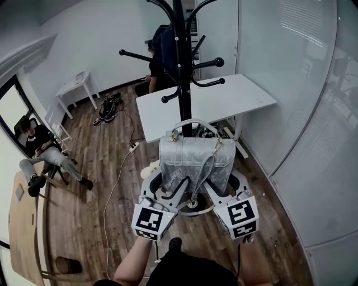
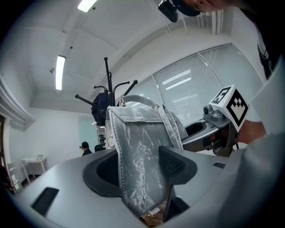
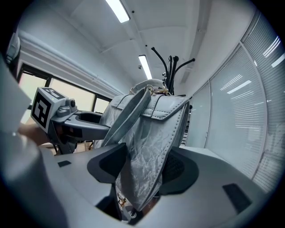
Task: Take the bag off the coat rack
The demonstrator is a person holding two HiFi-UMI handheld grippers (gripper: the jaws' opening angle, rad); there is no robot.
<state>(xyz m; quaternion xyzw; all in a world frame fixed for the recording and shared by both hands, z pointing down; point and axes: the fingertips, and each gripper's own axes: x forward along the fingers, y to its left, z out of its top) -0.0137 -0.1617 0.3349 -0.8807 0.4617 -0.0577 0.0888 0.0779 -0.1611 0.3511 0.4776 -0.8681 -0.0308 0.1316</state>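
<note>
Fingers [image 2: 176, 164] clamping bag [image 2: 138, 151], crinkled metallic silver

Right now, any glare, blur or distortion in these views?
Head view: sharp, heavy fisheye bowing the glass wall, bag evenly lit. Left gripper view: dark vignetted corners, ceiling light blown out, bag crisp. Right gripper view: same vignette, ceiling strips glaring.

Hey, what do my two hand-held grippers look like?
Both the left claw and right claw are pale grey moulded plastic with broad curved jaws, dark mesh-textured pads, and a white cube printed with black square markers.
</note>
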